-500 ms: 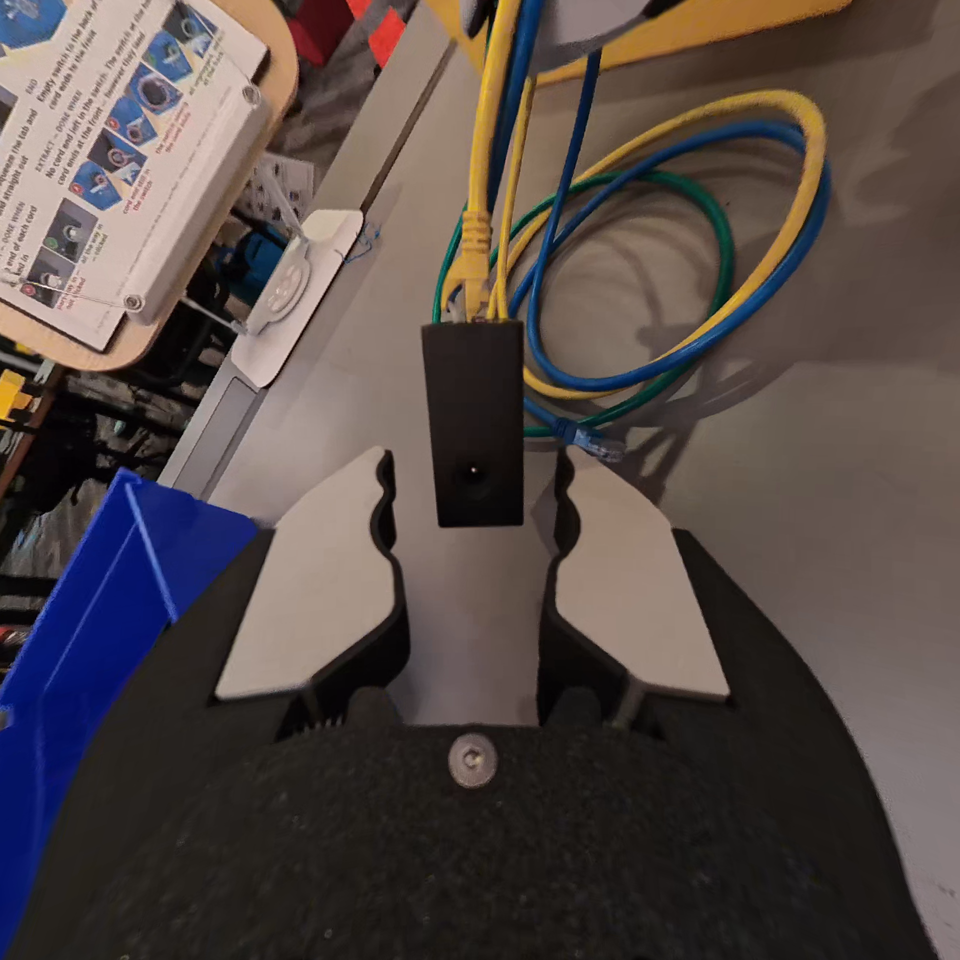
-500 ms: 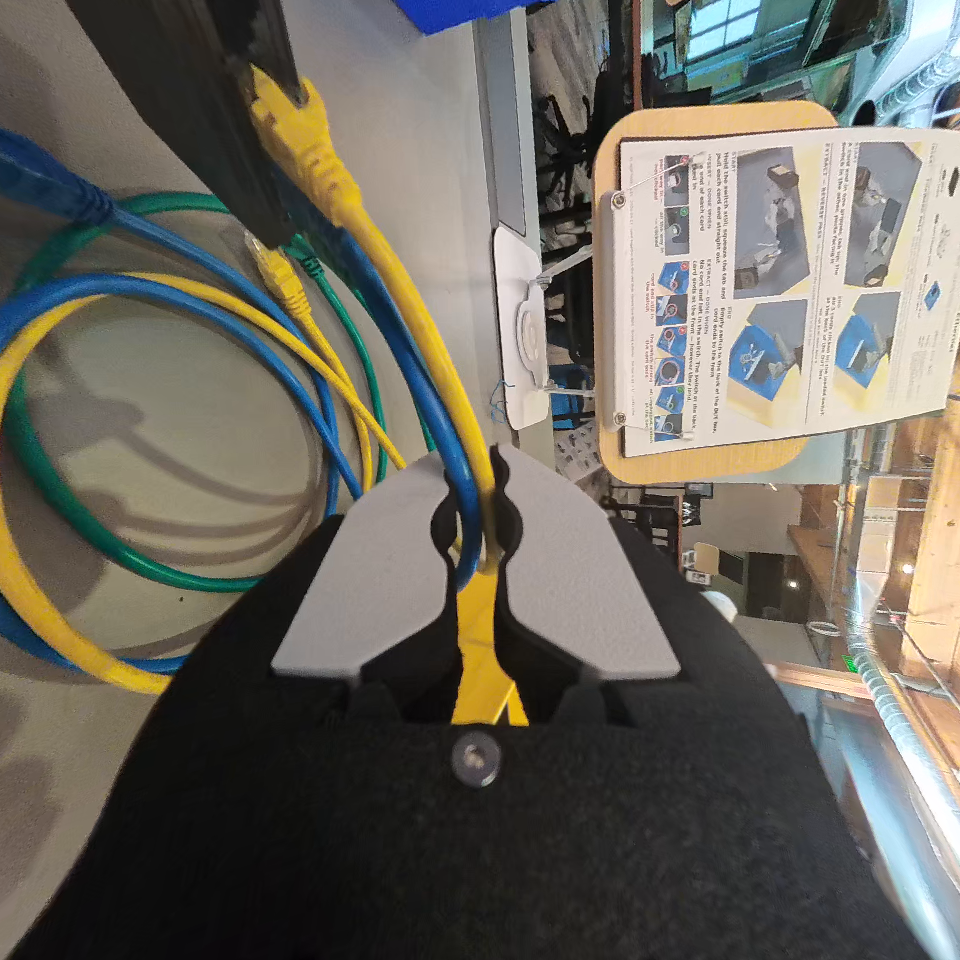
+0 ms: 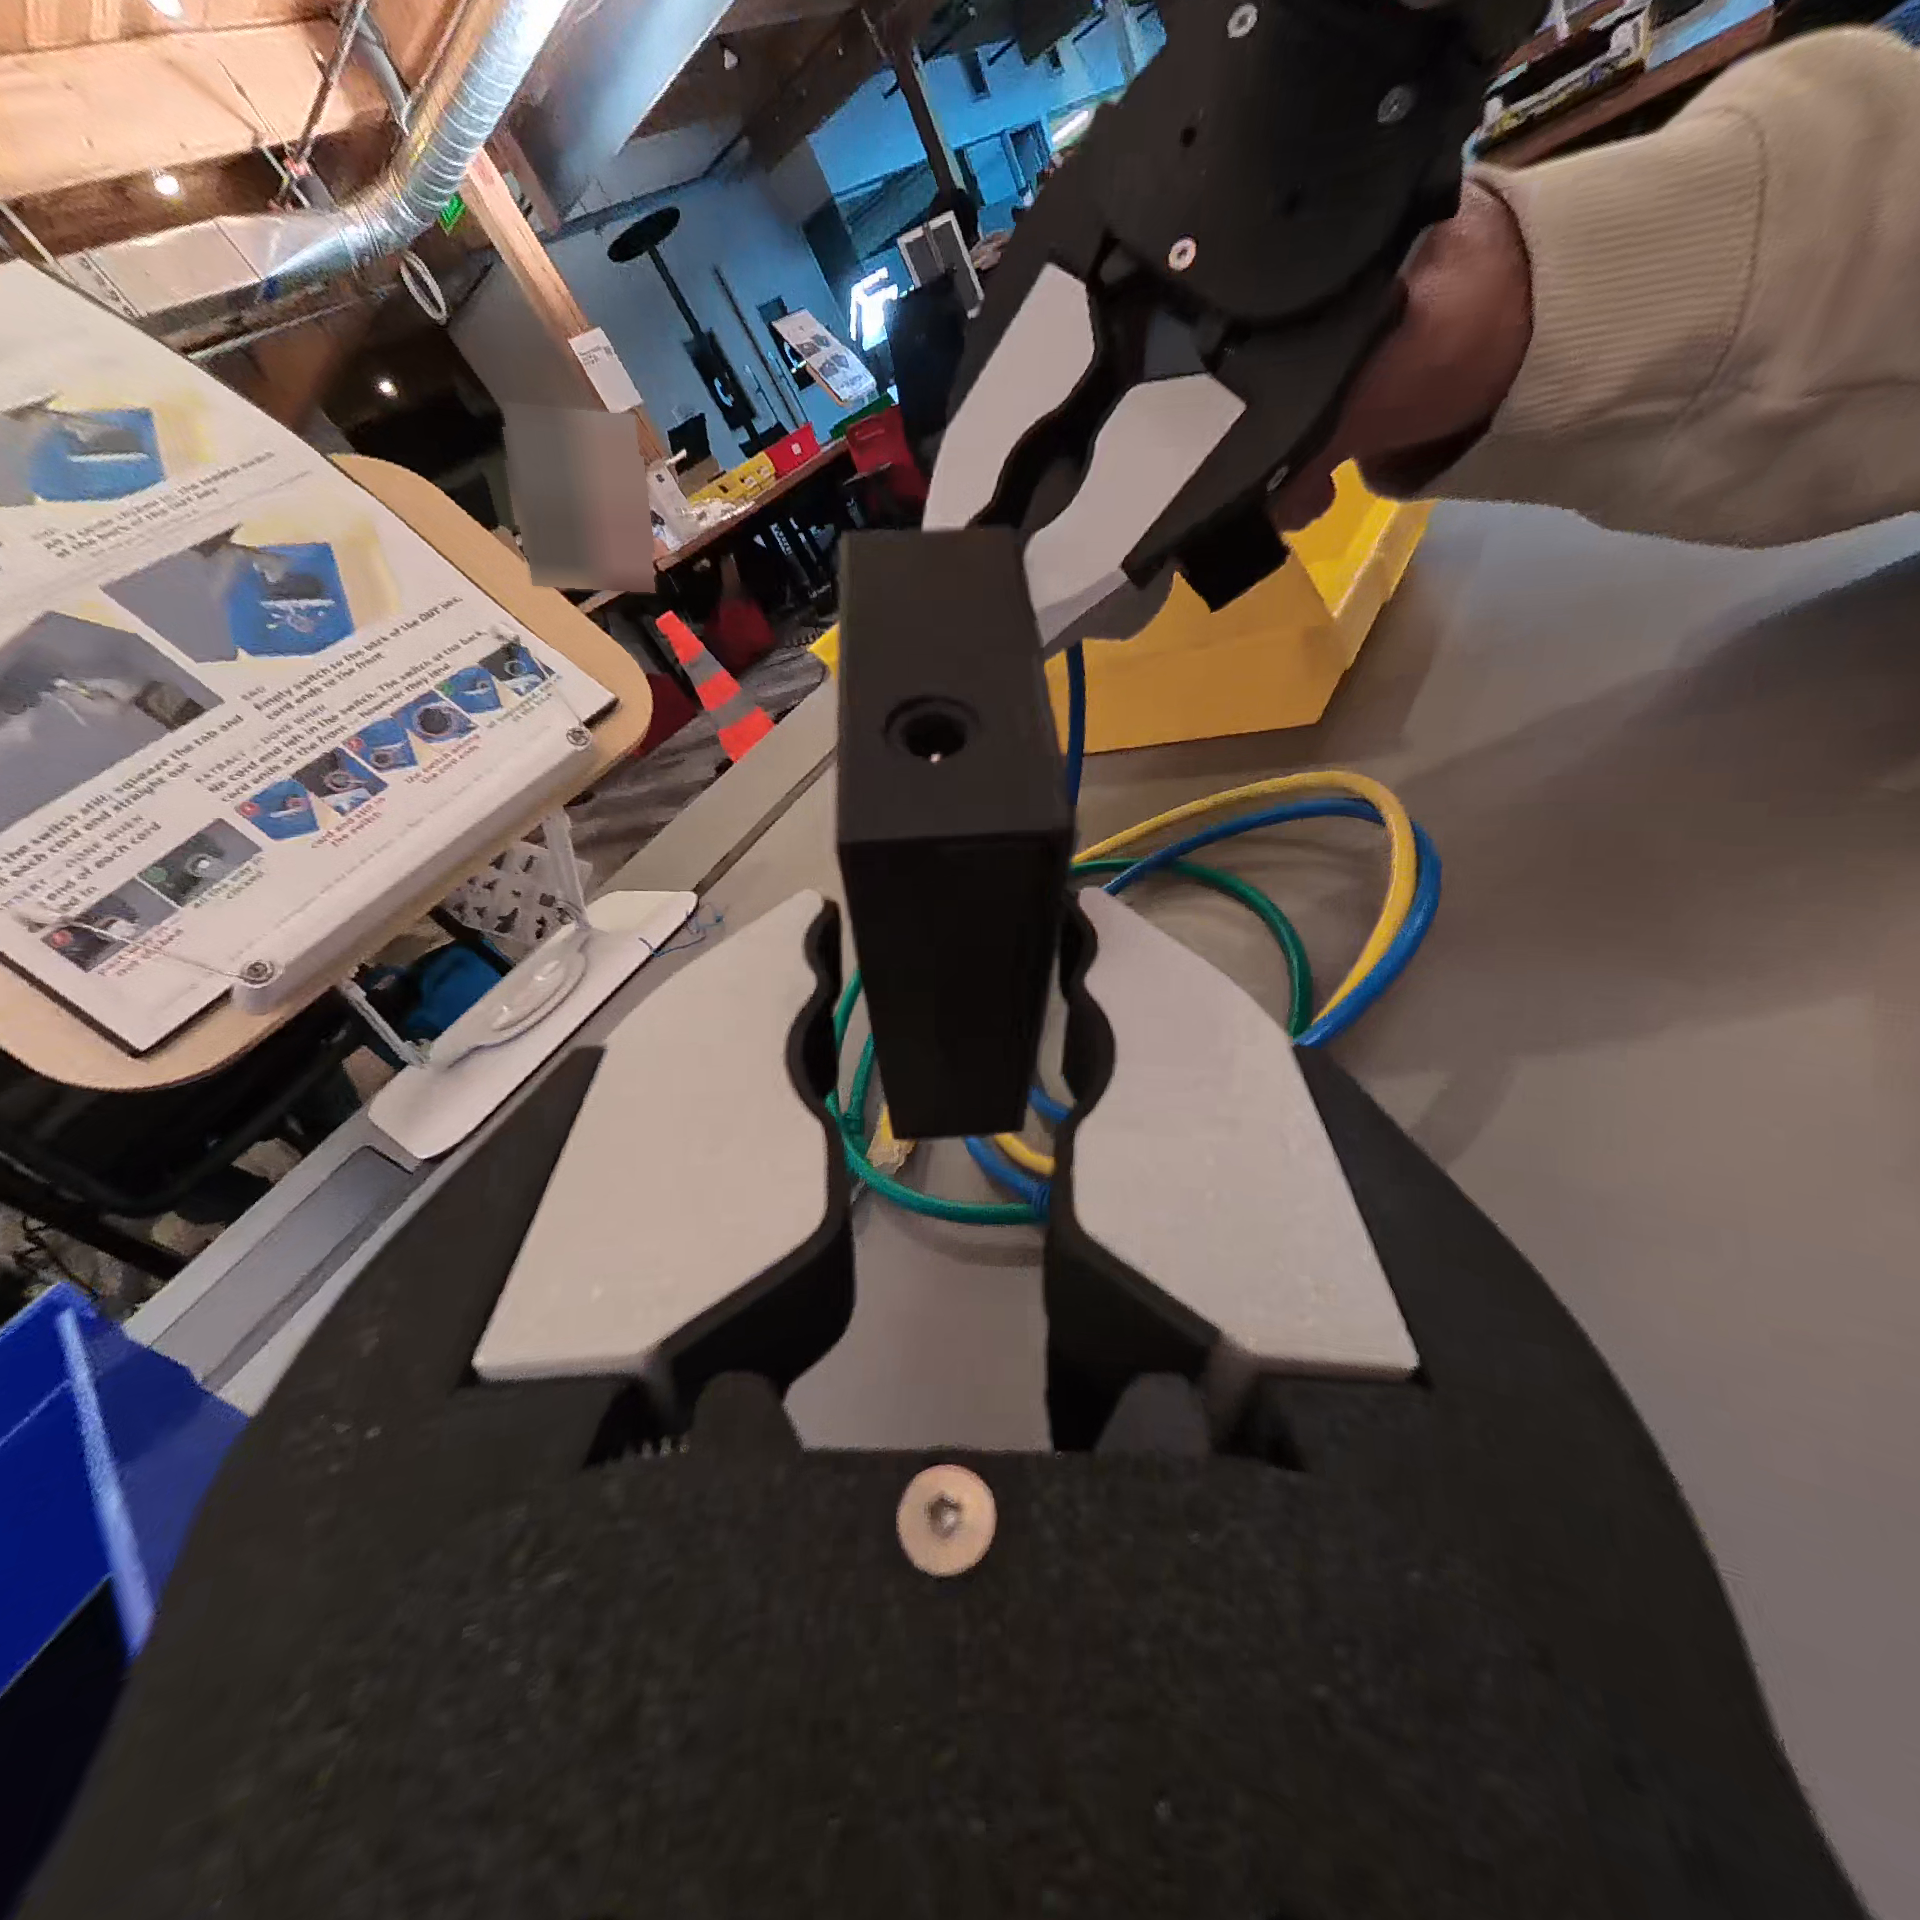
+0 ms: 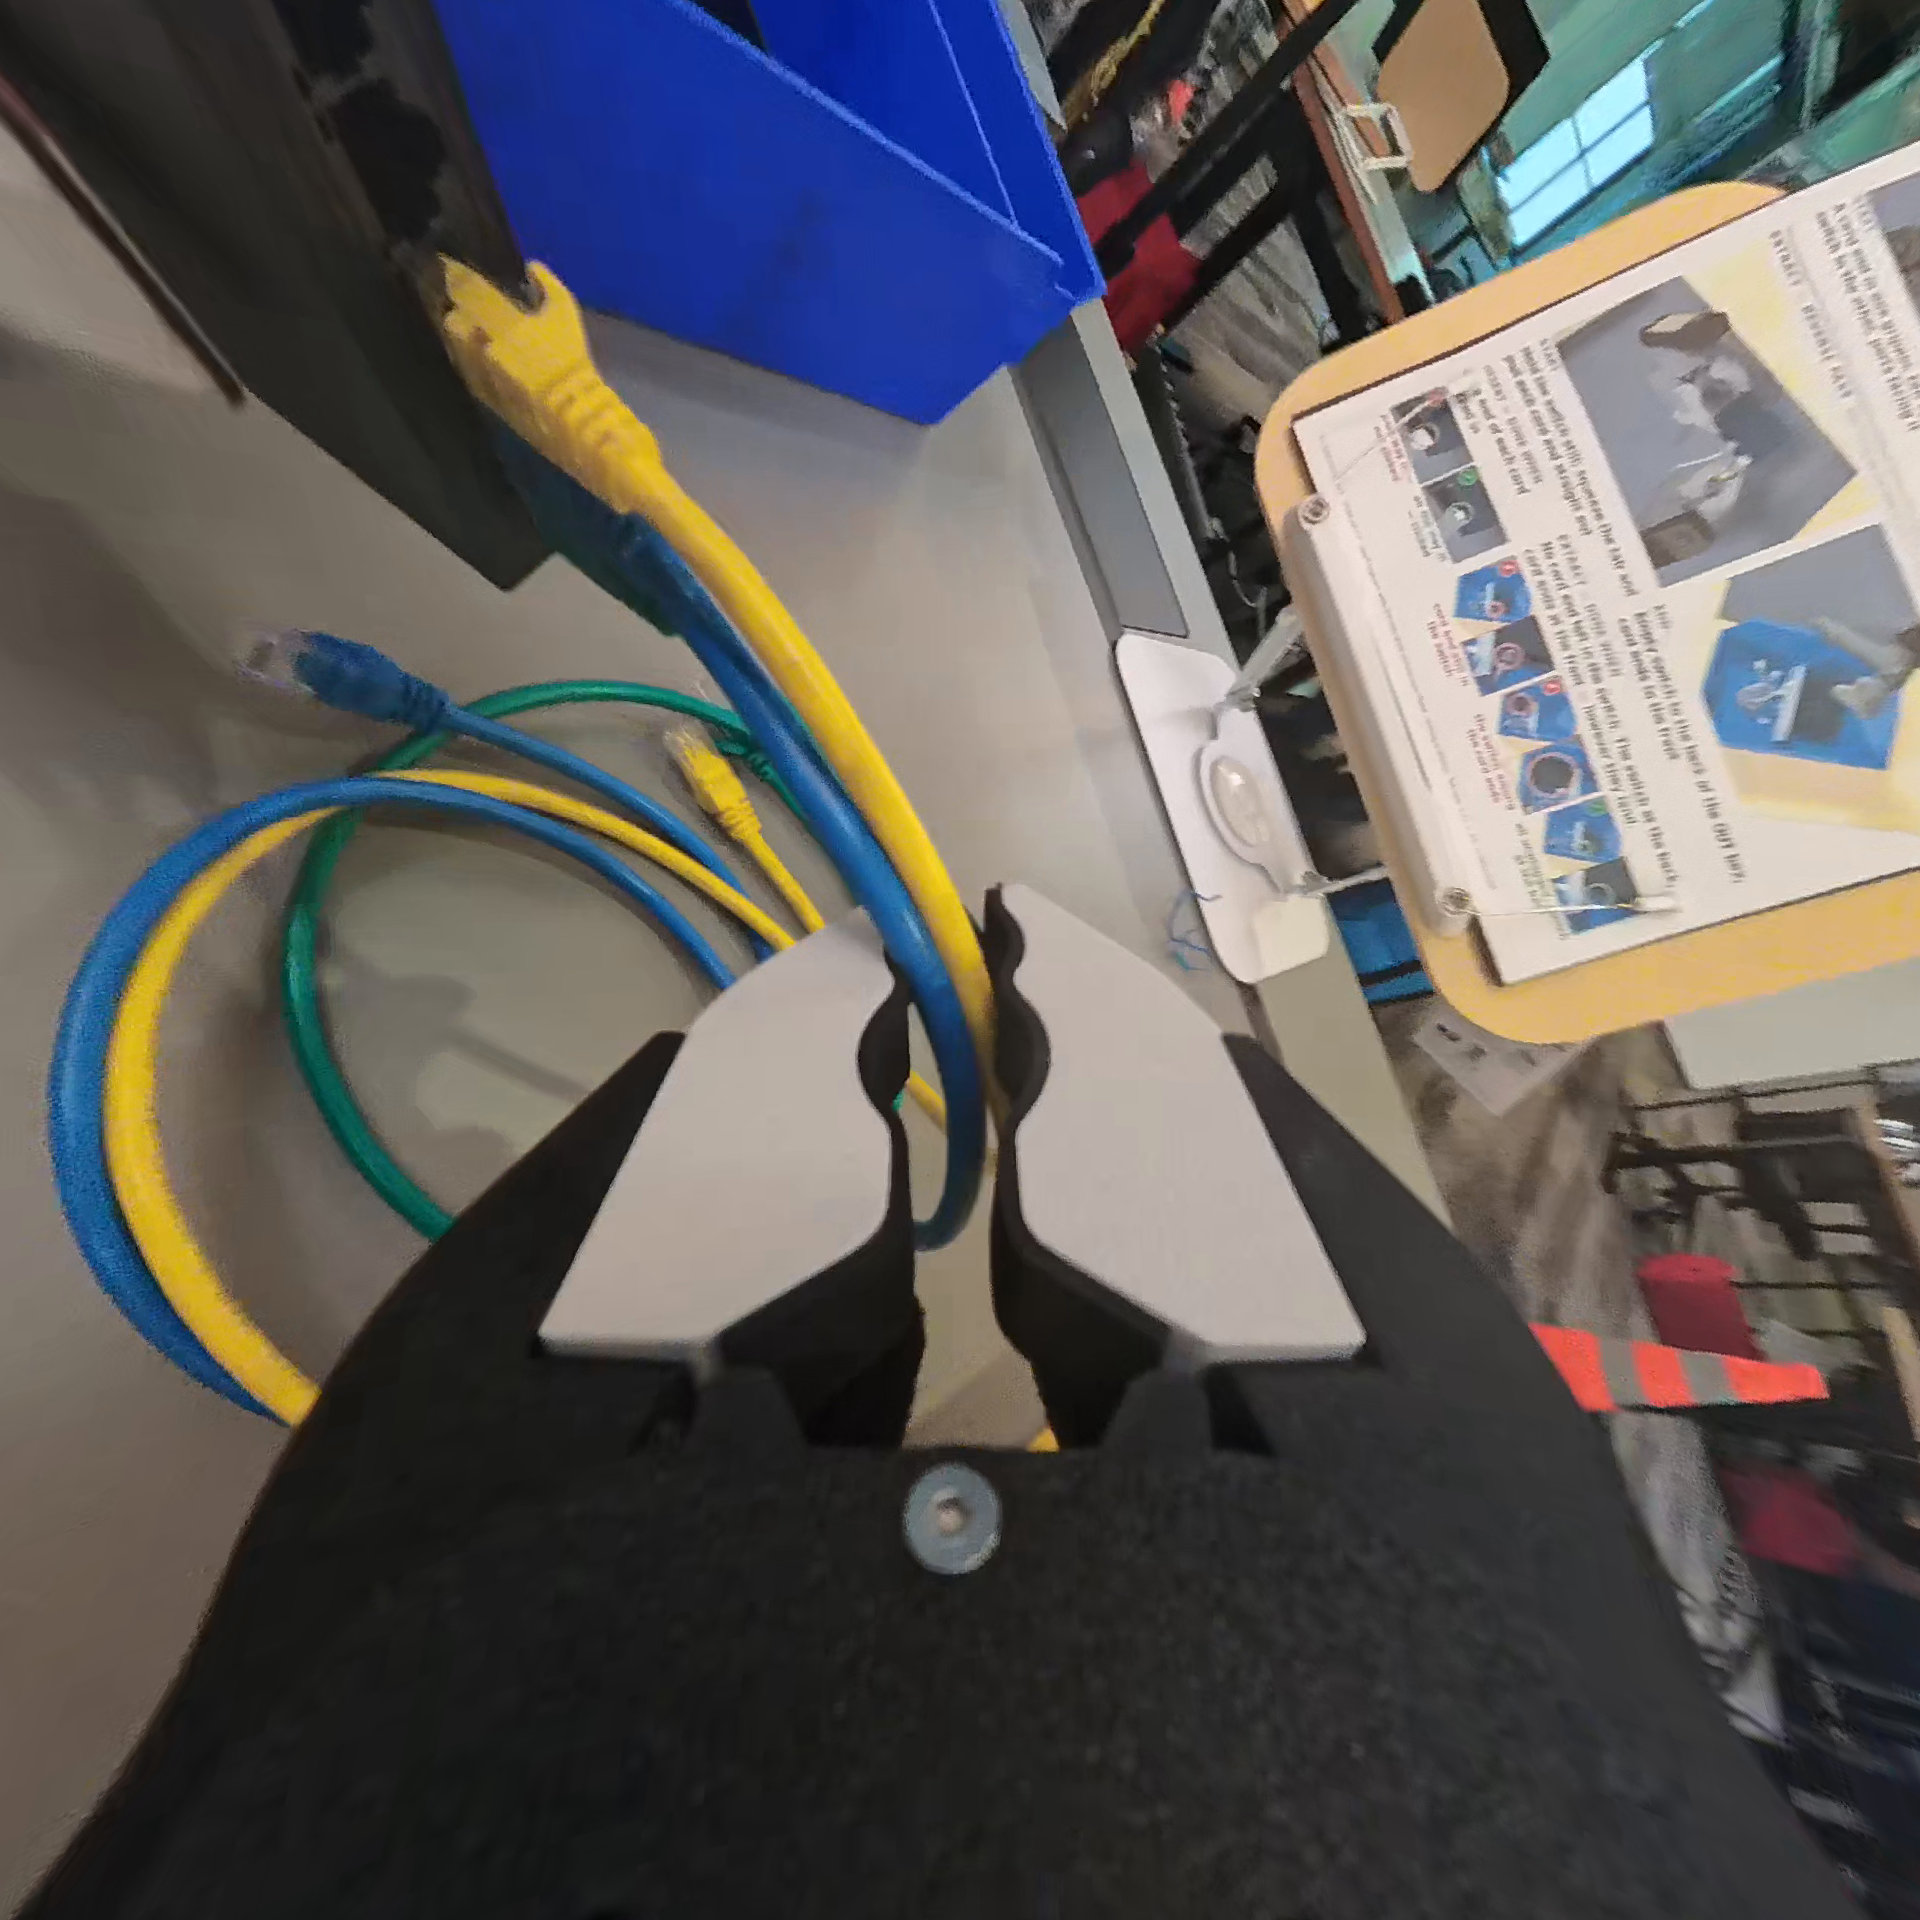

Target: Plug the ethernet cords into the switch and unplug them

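Both views are evenly and fairly brightly lit from overhead, and the coiled cords [image 4: 312, 935] throw soft, doubled shadows onto the grey counter [image 4: 935, 582], which shows no harsh glare. The wide-angle lenses bend straight lines toward the edges, so the instruction board [image 3: 260, 727] and the counter rim bow outward. In the right wrist view the lower right corner smears into motion blur and the loose blue plug [image 4: 332, 670] is soft, while in the left wrist view the dim hall behind, with its small ceiling lamps [image 3: 166, 182], is out of focus.
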`<action>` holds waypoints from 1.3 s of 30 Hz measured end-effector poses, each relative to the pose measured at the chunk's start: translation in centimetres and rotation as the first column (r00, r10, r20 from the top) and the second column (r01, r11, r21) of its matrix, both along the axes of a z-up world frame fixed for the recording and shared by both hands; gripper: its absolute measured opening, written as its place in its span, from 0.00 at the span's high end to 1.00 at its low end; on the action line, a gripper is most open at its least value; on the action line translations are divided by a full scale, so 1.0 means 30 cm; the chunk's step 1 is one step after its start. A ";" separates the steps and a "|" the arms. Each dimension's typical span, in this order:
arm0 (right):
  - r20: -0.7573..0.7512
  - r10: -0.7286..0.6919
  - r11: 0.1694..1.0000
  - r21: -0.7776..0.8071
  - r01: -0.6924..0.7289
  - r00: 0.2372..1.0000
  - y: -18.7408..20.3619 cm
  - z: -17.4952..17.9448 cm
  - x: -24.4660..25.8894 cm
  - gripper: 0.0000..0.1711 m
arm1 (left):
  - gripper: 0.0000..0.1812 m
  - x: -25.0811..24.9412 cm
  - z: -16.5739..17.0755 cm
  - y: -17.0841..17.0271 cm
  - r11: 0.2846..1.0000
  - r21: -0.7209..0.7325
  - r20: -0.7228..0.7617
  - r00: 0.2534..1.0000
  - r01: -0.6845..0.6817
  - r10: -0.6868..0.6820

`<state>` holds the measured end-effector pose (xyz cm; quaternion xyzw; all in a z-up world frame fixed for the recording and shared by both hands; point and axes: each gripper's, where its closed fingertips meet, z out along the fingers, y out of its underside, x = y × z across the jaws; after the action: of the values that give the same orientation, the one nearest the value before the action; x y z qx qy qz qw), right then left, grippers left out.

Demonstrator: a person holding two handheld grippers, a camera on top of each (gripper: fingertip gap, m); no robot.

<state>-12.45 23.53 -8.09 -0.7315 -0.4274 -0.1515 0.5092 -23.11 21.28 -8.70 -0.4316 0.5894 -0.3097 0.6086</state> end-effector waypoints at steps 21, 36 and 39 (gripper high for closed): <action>-0.472 0.321 0.893 -0.138 -0.428 0.821 -0.197 0.157 -0.127 0.75 | 0.83 -0.003 0.158 -0.110 0.975 0.164 0.037 0.986 0.152 -0.160; -0.180 0.503 0.843 -0.116 -0.526 0.845 -0.233 0.082 -0.354 0.91 | 0.84 0.027 0.040 -0.147 0.968 0.026 -0.074 0.967 0.248 -0.245; -0.172 0.507 0.839 -0.127 -0.530 0.844 -0.236 0.064 -0.350 0.90 | 0.84 0.030 0.036 -0.160 0.966 0.047 -0.087 0.964 0.255 -0.250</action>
<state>-22.94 16.44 -6.17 -0.6371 -0.5865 0.0776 0.4940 -22.22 16.49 -7.64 -0.3472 0.6724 -0.3501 0.5521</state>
